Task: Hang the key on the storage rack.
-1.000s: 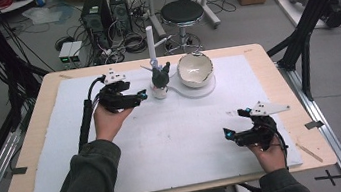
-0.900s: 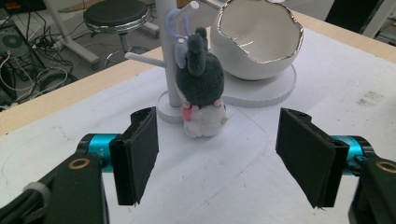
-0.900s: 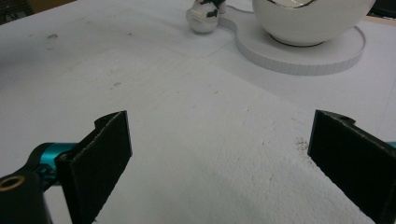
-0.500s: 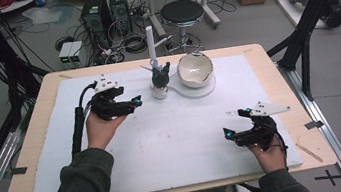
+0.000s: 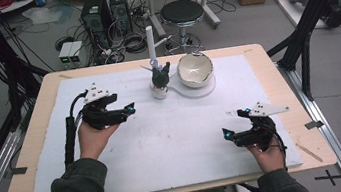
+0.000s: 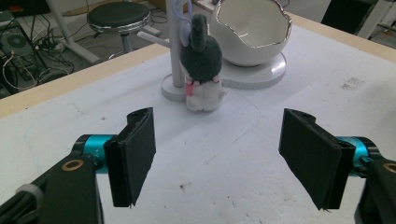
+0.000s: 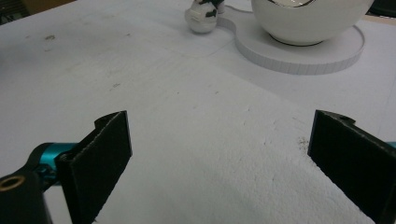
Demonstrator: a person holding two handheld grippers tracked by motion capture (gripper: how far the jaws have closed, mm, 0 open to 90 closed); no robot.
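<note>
Gaping left gripper [image 6: 217, 158] faces plush toy [image 6: 201, 70].

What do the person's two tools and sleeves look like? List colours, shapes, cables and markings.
Left tool: black body, teal metal fittings behind flat black rectangular pads, a grey three-cornered plate on top, and a thick black cable looping back along the forearm. Right tool: the same black build with teal fittings, textured black pads and a grey plate. Both sleeves are dark olive green.
</note>
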